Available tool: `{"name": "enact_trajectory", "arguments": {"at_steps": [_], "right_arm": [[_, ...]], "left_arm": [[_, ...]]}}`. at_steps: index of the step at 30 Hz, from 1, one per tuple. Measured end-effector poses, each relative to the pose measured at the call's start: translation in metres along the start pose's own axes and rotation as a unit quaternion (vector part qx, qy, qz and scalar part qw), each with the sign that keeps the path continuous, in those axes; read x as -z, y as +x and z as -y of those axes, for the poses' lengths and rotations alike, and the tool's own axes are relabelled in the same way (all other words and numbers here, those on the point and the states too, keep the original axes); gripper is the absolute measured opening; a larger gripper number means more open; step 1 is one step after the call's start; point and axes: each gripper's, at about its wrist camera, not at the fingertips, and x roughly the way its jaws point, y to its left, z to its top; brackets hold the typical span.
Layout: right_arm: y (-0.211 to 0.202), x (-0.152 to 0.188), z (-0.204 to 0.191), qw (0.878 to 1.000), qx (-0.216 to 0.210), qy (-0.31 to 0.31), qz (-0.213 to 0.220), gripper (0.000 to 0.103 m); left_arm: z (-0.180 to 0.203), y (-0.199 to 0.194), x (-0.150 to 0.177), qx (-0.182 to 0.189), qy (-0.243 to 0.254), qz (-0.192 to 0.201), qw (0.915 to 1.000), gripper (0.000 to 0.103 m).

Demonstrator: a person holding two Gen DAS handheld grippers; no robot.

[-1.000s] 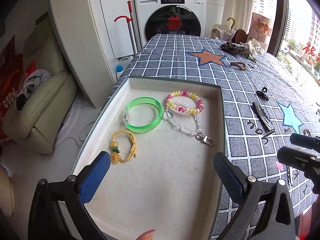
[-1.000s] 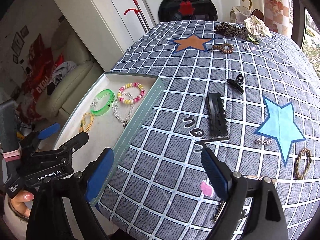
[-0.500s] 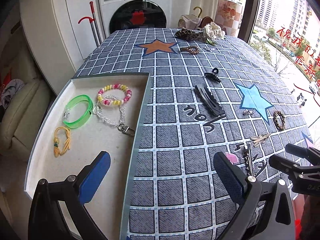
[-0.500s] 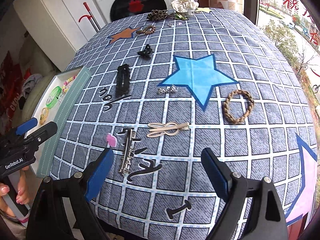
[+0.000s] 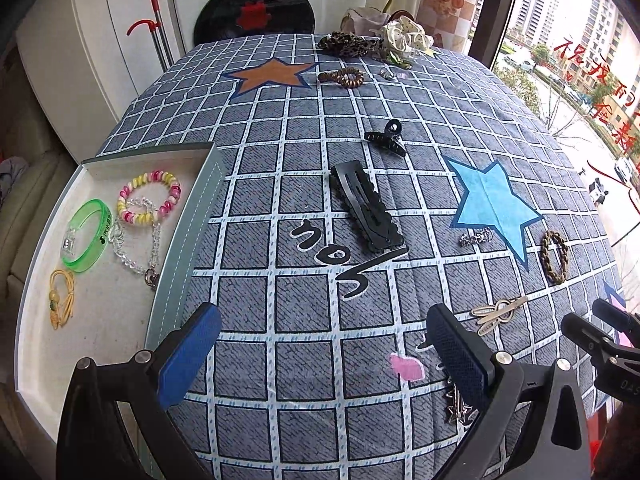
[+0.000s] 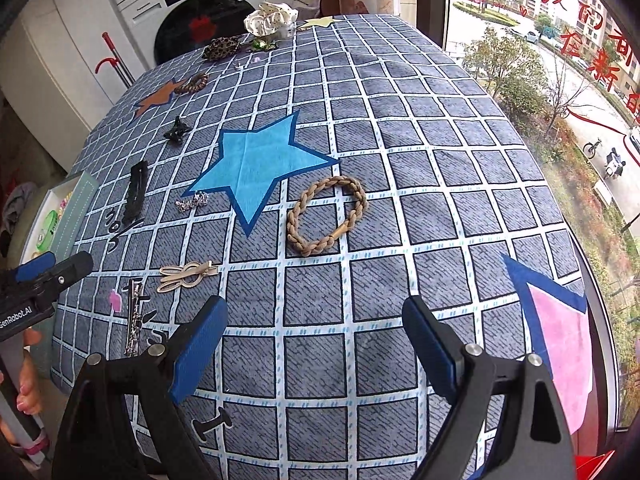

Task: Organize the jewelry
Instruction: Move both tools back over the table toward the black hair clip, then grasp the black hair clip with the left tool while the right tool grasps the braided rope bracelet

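A grey tray (image 5: 178, 256) at the table's left holds a green bangle (image 5: 86, 236), a pink-yellow coil bracelet (image 5: 149, 198), a clear bead chain (image 5: 134, 246) and a yellow cord bracelet (image 5: 62, 298). On the checked cloth lie a long black hair clip (image 5: 366, 210), a small black claw clip (image 5: 386, 142), a silver charm (image 5: 476, 237), a gold bunny clip (image 6: 188, 275), a silver bar clip (image 6: 134, 322) and a braided tan bracelet (image 6: 326, 216). My left gripper (image 5: 320, 354) is open and empty above the cloth beside the tray. My right gripper (image 6: 316, 346) is open and empty, just short of the braided bracelet.
At the far end lie a brown scrunchie (image 5: 341, 77), a leopard scrunchie (image 5: 346, 45) and a white scrunchie (image 5: 406, 38). A washing machine (image 5: 256, 4) stands behind the table. A window (image 6: 560, 100) runs along the right edge. A sofa is left of the tray.
Both grippers have swung right. The left one has moved off the tray to over the cloth. The right one has moved from the tray's edge to face the braided bracelet. Both stayed open.
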Motion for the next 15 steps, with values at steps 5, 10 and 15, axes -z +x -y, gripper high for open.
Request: {"name": "enact_trajectory", "arguments": {"at_steps": [5, 10, 15], "right_arm": [[0.014, -0.011, 0.004, 1.000, 0.025, -0.014, 0.002, 0.091], [0.027, -0.021, 0.005, 0.999, 0.046, -0.026, 0.007, 0.091], [0.037, -0.033, 0.003, 0.997, 0.060, -0.035, 0.013, 0.091]], "left_arm": [[0.004, 0.020, -0.017, 0.007, -0.014, -0.010, 0.9998, 0.103], [0.010, 0.037, -0.031, -0.005, -0.014, -0.013, 0.9998, 0.103], [0.010, 0.051, -0.042, -0.009, -0.021, -0.018, 0.9996, 0.103]]}}
